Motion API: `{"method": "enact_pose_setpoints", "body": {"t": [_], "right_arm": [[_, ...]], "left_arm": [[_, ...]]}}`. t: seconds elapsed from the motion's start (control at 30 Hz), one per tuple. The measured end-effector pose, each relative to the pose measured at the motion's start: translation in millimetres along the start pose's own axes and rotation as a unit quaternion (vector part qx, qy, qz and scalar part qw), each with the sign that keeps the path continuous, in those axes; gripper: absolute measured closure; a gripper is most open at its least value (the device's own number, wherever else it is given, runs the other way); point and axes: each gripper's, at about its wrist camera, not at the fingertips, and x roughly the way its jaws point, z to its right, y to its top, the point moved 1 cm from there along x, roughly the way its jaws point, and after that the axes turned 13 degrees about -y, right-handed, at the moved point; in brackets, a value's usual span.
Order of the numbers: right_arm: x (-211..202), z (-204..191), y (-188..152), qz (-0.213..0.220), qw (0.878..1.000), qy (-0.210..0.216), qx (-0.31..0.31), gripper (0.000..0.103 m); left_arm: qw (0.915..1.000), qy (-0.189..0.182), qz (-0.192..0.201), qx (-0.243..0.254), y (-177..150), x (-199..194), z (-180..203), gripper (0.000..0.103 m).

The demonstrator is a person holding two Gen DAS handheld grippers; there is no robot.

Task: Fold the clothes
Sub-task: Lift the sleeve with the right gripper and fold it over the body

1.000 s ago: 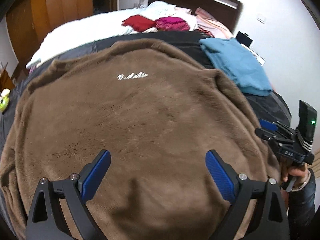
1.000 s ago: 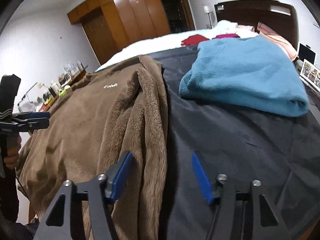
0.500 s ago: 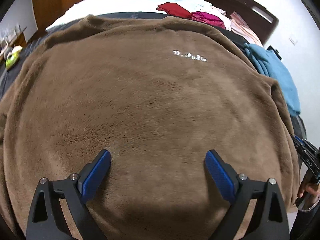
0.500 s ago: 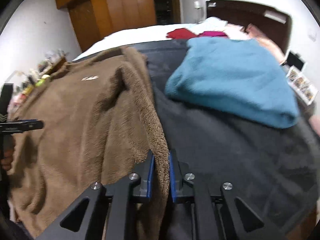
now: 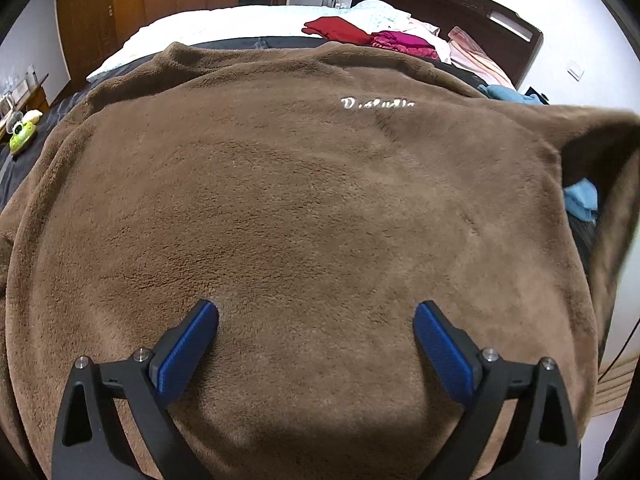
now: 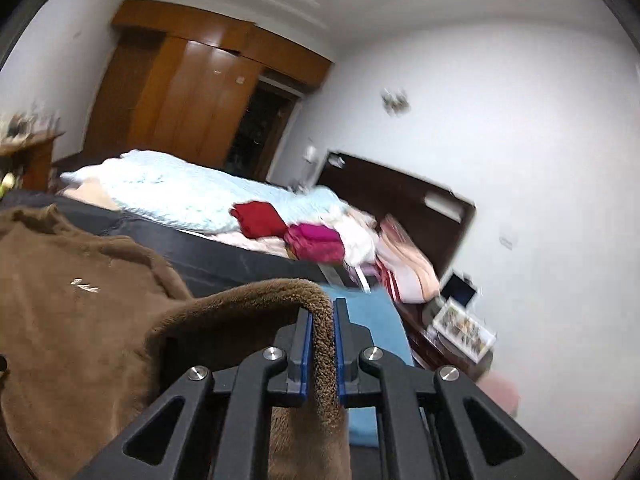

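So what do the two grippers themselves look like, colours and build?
Both match. The left gripper and the right gripper have matte black angular frames with triangular cut-outs, silver round screw heads at the joints, and flat blue pads lining the inner faces of the fingers. No cables, markings or sleeves show.

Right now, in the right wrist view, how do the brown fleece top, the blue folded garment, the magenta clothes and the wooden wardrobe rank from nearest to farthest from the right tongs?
1. brown fleece top: its edge is pinched in the right tongs.
2. blue folded garment: just behind, right.
3. magenta clothes: farther up the bed.
4. wooden wardrobe: far wall, upper left.
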Motion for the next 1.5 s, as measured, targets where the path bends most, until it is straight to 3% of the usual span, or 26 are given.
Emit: {"method": "enact_pose_setpoints", "body": {"t": [0.07, 0.13, 0.17, 0.2, 0.27, 0.4, 0.5, 0.63, 0.7, 0.83, 0.87, 0.97, 1.07, 1.27, 1.5], "right_arm": [[6, -19, -4, -0.021, 0.999, 0.046, -0.017, 0.092], [21, -30, -19, -0.07, 0.991, 0.111, -0.016, 0.085], [30, -31, -30, -0.106, 0.984, 0.144, -0.005, 0.072], [37, -27, -41, -0.135, 0.977, 0.166, 0.013, 0.045], [45, -11, -64, -0.171, 0.965, 0.19, 0.064, 0.021], [46, 32, -98, -0.205, 0.946, 0.203, 0.149, 0.021], [48, 75, -129, -0.236, 0.921, 0.211, 0.228, 0.021], [56, 118, -170, -0.279, 0.875, 0.227, 0.324, 0.021], [60, 127, -187, -0.299, 0.838, 0.265, 0.371, 0.021], [65, 117, -196, -0.325, 0.786, 0.32, 0.418, 0.022], [67, 114, -196, -0.33, 0.778, 0.326, 0.423, 0.023], [73, 109, -196, -0.34, 0.772, 0.33, 0.423, 0.027], [77, 99, -189, -0.347, 0.782, 0.321, 0.406, 0.033], [85, 86, -188, -0.358, 0.79, 0.317, 0.385, 0.054], [83, 93, -189, -0.349, 0.83, 0.263, 0.347, 0.088]], "left_arm": [[1.0, -0.002, 0.002, 0.001, -1, -1, -1, 0.003], [1.0, -0.005, 0.002, 0.0, 0, -2, -2, 0.003], [1.0, -0.006, 0.003, 0.0, 1, -2, -2, 0.003], [1.0, -0.007, 0.003, 0.0, 1, -2, -2, 0.002], [1.0, -0.007, 0.002, 0.0, 2, -2, -1, 0.002], [1.0, -0.003, 0.001, 0.005, 3, -1, 1, 0.001], [1.0, 0.0, 0.0, 0.008, 4, 1, 3, 0.001], [0.9999, 0.004, 0.0, 0.011, 4, 3, 3, 0.001], [0.9999, 0.008, -0.001, 0.014, 3, 4, 4, 0.001], [0.9997, 0.014, -0.001, 0.018, 2, 5, 5, 0.001], [0.9997, 0.014, -0.002, 0.019, 2, 5, 5, 0.001], [0.9998, 0.013, -0.001, 0.018, 2, 4, 4, 0.001], [0.9998, 0.011, -0.001, 0.018, 3, 4, 3, 0.001], [0.9998, 0.011, -0.001, 0.018, 3, 3, 3, 0.001], [0.9996, 0.017, -0.003, 0.023, 2, 4, 5, 0.001]]}}
